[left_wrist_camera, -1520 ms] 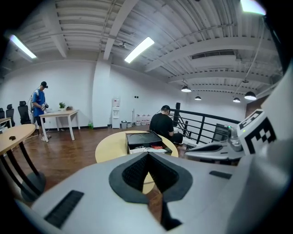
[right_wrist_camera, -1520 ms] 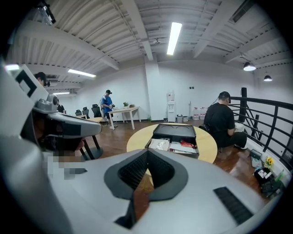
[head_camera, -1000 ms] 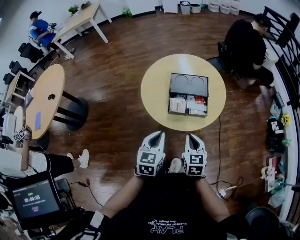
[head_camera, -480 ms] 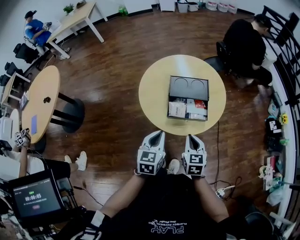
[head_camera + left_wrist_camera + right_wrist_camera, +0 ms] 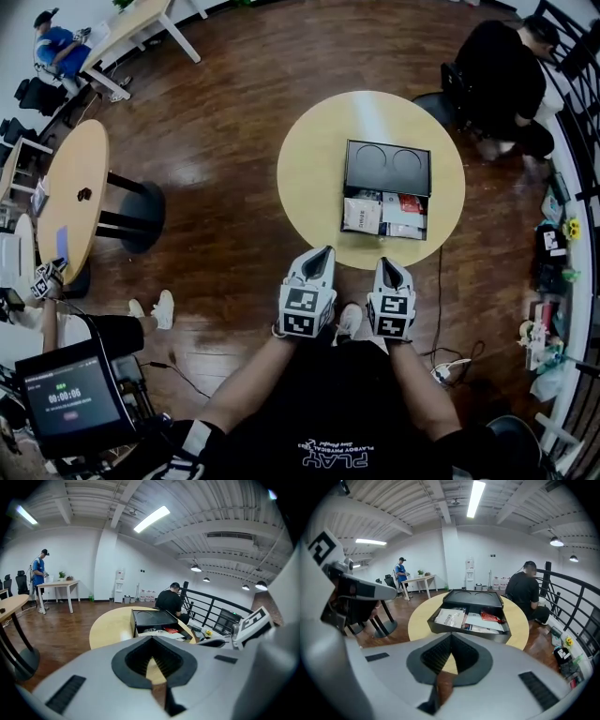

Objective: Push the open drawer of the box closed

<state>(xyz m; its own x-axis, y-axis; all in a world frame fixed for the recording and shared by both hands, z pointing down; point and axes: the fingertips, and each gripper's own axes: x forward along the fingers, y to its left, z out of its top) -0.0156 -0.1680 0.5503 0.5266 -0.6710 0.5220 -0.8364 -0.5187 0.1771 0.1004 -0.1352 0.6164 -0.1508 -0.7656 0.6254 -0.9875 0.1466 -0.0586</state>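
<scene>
Box [image 5: 387, 167]: on round counter [image 5: 314, 173], drawer [image 5: 384, 216] open toward near side.
Left gripper [image 5: 324, 253]: jaws together, empty, at counter's near edge.
Right gripper [image 5: 386, 263]: jaws together, empty, short of drawer.

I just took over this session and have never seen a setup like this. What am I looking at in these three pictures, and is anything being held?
There is no robot arm here. A person holds a hand tool with two jaws in each hand. The head view comes from a camera on the person's head, looking steeply down. The left gripper and the right gripper show in its lower half.

The other two pictures come from cameras riding on those grippers, each looking along its own jaws. In both, the jaws meet at the tips with nothing between them, so nothing is held.

Ahead stands a round table with a black box on it. Its drawer is pulled out toward the person and holds papers and a red packet. Neither gripper touches the drawer.
</scene>
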